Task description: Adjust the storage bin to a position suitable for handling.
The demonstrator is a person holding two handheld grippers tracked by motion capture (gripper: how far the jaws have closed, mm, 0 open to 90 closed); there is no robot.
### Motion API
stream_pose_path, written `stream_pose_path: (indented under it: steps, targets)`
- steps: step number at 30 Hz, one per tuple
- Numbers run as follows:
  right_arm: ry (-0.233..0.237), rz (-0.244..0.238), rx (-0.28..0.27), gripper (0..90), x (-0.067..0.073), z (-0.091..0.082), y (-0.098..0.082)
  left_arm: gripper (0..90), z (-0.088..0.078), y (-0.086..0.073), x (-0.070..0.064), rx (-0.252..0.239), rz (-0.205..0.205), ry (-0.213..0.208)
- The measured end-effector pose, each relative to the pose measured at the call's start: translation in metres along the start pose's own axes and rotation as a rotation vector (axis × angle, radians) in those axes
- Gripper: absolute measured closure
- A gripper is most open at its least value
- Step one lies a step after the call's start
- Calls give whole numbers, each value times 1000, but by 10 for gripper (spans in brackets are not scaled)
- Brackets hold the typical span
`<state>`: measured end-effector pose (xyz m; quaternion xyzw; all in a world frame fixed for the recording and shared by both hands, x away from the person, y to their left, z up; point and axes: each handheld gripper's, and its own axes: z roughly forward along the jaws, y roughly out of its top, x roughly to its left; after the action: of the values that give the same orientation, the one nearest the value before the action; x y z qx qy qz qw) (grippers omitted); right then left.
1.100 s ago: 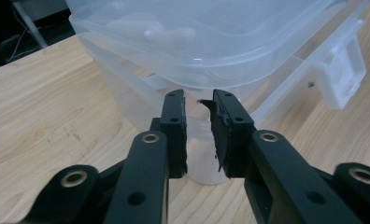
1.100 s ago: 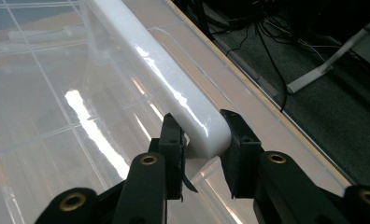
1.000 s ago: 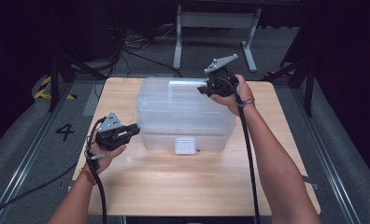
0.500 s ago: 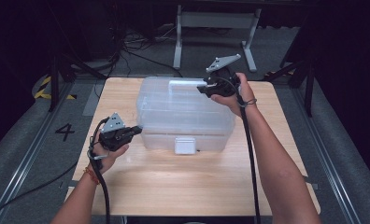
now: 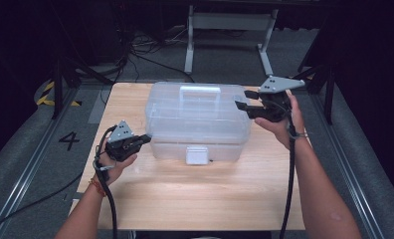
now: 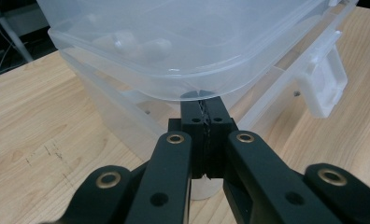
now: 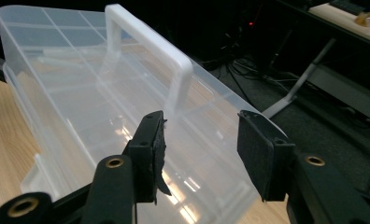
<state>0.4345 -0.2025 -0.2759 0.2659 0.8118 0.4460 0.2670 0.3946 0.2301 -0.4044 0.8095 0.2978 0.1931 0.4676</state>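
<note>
A clear plastic storage box [image 5: 195,119] with a white handle [image 5: 200,92] on its lid and a white front latch [image 5: 196,155] stands on the wooden table [image 5: 210,199]. My left gripper [image 5: 146,138] is shut, with nothing between its jaws. In the left gripper view its tips [image 6: 205,109] sit right under the lid's rim at the corner of the box [image 6: 174,42], and the latch [image 6: 325,79] is off to the right. My right gripper [image 5: 245,99] is open at the box's right end. Its pads [image 7: 150,144] hover over the lid [image 7: 71,93], near the handle [image 7: 150,42]. Pale items lie blurred inside.
Bare wood lies in front of the box and on both sides. A grey metal stand [image 5: 230,22] and cables are on the floor behind the table. A "4" [image 5: 68,141] is marked on the floor at the left.
My right gripper has drawn back from over the lid's back right to the box's right end. My left gripper has edged closer to the box's front left corner.
</note>
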Motion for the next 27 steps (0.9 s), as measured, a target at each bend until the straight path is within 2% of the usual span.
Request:
stream_pose_path:
  steps: [4,5,7,13,17,20,27]
  targets:
    - [-24,12,-9,504,-2,-16,-24,899,0,0,-1,0,2,2]
    - [-24,12,-9,504,-2,-16,-24,899,0,0,-1,0,2,2]
    - [-30,34,-23,487,-3,-25,-37,899,0,0,-1,3,1,5]
    - [-47,32,-19,444,-2,-38,-66,899,0,1,-2,8,5,17]
    - [-47,21,-4,419,5,-41,-83,899,0,1,-2,6,4,16]
    - [-46,16,3,416,8,-40,-90,899,0,1,-2,8,9,21]
    - [-20,-5,57,402,15,-23,-112,899,1,2,-4,10,10,30]
